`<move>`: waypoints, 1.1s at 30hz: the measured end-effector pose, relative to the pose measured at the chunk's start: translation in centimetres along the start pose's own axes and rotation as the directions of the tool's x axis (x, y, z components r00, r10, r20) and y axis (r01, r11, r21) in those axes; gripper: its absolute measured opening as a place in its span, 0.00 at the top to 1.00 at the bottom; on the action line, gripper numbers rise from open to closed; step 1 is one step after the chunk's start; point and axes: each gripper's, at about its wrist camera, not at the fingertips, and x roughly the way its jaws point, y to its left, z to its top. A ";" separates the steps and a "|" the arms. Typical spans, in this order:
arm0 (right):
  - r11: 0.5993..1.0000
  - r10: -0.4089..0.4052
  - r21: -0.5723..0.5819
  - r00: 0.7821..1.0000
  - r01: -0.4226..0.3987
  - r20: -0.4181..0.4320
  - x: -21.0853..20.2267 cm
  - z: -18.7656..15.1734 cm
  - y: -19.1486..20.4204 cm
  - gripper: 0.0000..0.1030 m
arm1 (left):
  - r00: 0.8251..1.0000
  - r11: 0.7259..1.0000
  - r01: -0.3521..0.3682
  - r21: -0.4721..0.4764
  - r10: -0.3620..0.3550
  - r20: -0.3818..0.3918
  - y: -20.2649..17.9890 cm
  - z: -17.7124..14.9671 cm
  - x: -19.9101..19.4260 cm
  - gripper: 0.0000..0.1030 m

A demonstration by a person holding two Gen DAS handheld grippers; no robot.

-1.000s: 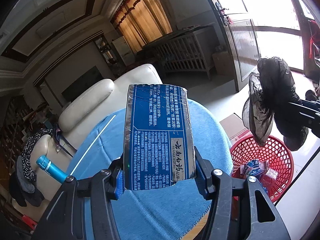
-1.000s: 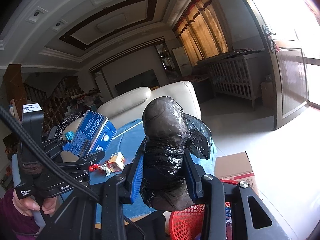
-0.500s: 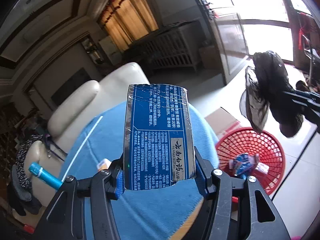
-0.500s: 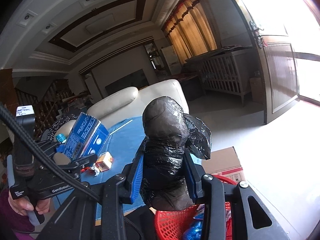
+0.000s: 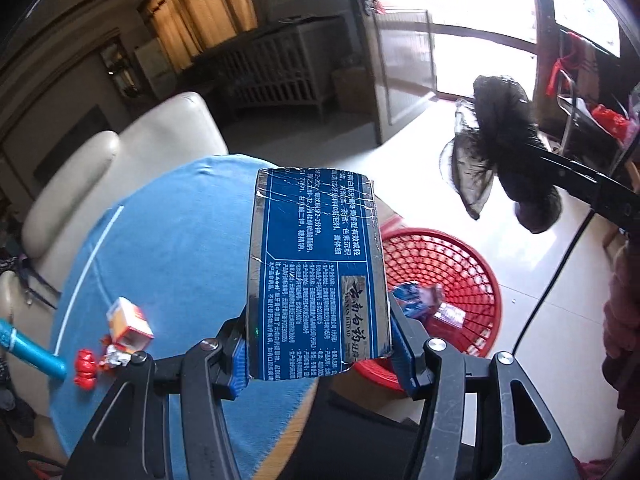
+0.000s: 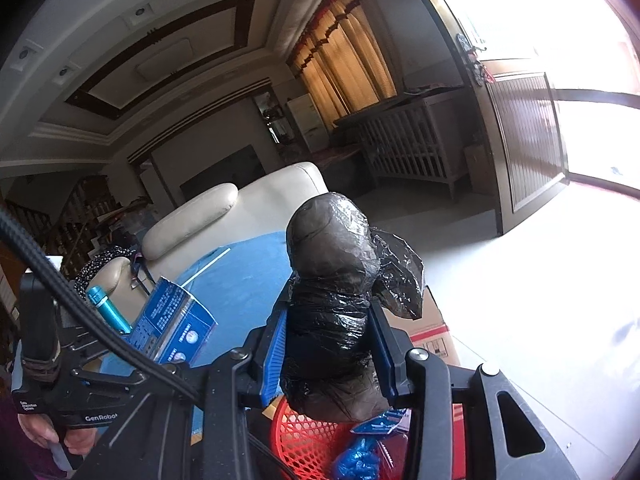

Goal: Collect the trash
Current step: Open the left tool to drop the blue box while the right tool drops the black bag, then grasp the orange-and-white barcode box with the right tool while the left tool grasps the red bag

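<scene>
My left gripper [image 5: 318, 344] is shut on a blue toothpaste box [image 5: 316, 268] and holds it above the edge of the blue-clothed table [image 5: 172, 240]. The box also shows in the right wrist view [image 6: 172, 324]. My right gripper [image 6: 330, 344] is shut on a wadded black plastic bag [image 6: 332, 312] and holds it over the red basket [image 6: 308, 444]. From the left wrist view the bag [image 5: 508, 152] hangs above the basket [image 5: 452, 264], which holds several blue wrappers.
On the table lie a small orange-and-white carton [image 5: 128, 324], red scraps [image 5: 85, 366], a teal tube [image 5: 30, 350] and a white stick [image 5: 90, 248]. A cream sofa [image 5: 132, 160] stands behind the table. A cardboard box [image 6: 432, 332] sits on the floor beside the basket.
Both grippers have tilted downward, the basket and the table litter coming more into view. The black bag now hangs over the basket. Both grips are unchanged.
</scene>
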 end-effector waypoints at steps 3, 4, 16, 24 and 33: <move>1.000 0.012 0.009 1.000 -0.012 -0.015 0.2 -0.2 -0.1 0.52 | 0.999 0.998 0.053 0.021 -0.053 0.003 -1.0 0.1 0.4 0.42; 1.000 0.013 0.009 1.000 -0.013 -0.015 0.2 -0.1 -0.1 0.49 | 0.997 0.997 0.071 0.034 -0.071 0.003 -1.4 0.1 0.6 0.42; 0.999 0.022 0.035 1.000 -0.022 0.004 0.4 0.2 0.1 0.36 | 0.999 0.996 -0.029 -0.087 0.028 -0.016 3.9 -2.3 1.1 0.40; 0.998 0.061 -0.017 0.997 -0.062 -0.049 2.4 -0.3 2.7 0.36 | 0.974 0.911 -0.225 -0.346 0.196 -0.117 14.1 -8.8 -0.2 0.40; 0.990 0.124 -0.054 0.984 -0.132 -0.129 5.7 -0.5 6.8 0.36 | 0.914 0.708 -0.405 -0.578 0.325 -0.243 25.1 -17.9 -3.7 0.40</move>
